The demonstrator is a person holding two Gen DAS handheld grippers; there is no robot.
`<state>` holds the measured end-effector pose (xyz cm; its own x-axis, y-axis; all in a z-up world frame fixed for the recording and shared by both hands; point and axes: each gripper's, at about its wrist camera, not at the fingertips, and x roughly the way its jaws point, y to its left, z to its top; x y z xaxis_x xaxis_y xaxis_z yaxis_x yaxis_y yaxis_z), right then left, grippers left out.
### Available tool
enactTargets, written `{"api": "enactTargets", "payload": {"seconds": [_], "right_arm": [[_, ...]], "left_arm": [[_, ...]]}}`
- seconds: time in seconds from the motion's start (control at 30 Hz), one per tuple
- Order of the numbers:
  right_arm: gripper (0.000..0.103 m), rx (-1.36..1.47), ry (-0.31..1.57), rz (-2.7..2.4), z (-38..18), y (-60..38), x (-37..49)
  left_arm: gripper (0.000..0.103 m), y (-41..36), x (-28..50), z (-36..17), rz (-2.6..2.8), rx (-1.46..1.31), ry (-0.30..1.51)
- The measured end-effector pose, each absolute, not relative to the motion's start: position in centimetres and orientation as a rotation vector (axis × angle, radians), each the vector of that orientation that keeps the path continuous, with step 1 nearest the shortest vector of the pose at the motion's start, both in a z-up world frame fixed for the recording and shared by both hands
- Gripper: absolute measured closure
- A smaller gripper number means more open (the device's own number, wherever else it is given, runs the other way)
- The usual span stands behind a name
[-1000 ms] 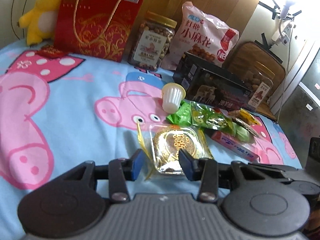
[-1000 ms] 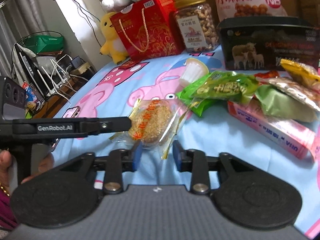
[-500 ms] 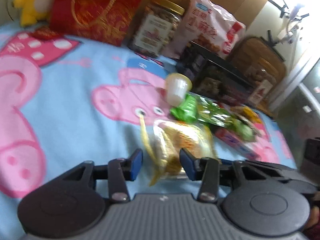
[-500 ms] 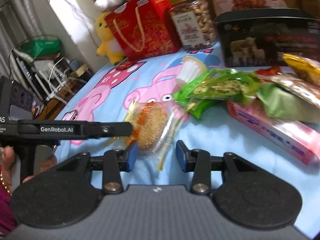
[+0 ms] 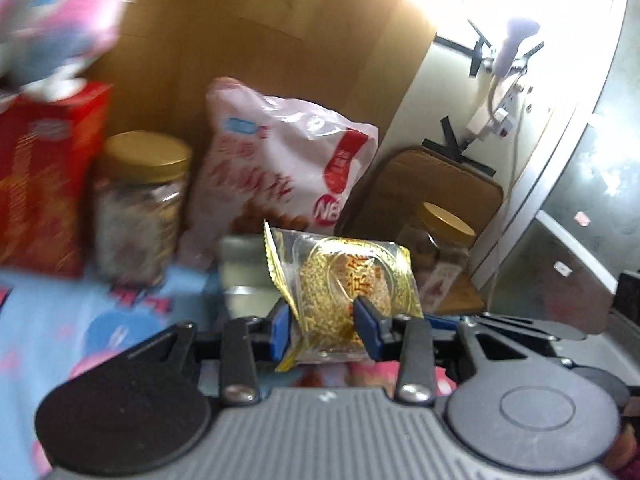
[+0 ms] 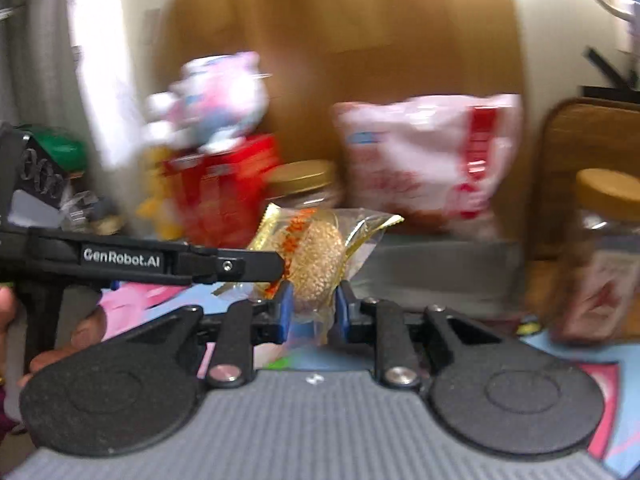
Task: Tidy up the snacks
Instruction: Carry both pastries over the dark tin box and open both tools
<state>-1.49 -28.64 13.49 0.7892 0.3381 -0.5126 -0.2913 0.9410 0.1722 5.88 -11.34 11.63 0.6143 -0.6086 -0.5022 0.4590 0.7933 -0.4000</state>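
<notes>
Both the left tongs (image 5: 320, 322) and right tongs (image 6: 310, 306) pinch one sesame cake packet (image 5: 344, 280), so move them together, without tugging the wrapper.

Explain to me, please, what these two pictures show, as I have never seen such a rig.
There is no robot: a person holds hand-worked tongs in each hand. Each pair carries a wide-angle camera that looks along its fingers, so one picture comes from the left tongs and the other from the right tongs. Both appear closed on the same clear packet with a sesame cake inside, held up above the cartoon sheet. Behind it stand a red box, a jar and a pink bag. The rest is blurred.
</notes>
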Motion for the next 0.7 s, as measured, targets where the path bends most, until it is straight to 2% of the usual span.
{"api": "enactTargets", "payload": {"seconds": [0.17, 0.33, 0.43, 0.53, 0.7], "right_arm": [[0.078, 0.105, 0.654, 0.241, 11.6, -31.7, 3.1], [0.079, 0.146, 0.697, 0.252, 10.0, -32.5, 4.8], [0.075, 0.15, 0.679, 0.258, 9.7, -32.4, 4.8], [0.074, 0.165, 0.633, 0.235, 10.5, -33.1, 3.2], [0.074, 0.307, 0.567, 0.271, 10.4, -34.3, -2.0]], "left_arm": [[0.068, -16.0, 11.1, 8.6, -0.579, -0.237, 0.745], [0.07, -16.6, 13.1, 6.3, -0.537, -0.215, 0.808], [0.065, -16.9, 13.1, 6.4, -0.508, -0.179, 0.786], [0.063, -15.5, 12.1, 7.4, -0.528, -0.204, 0.77], [0.059, -11.3, 6.9, 8.5, -0.628, -0.285, 0.727]]}}
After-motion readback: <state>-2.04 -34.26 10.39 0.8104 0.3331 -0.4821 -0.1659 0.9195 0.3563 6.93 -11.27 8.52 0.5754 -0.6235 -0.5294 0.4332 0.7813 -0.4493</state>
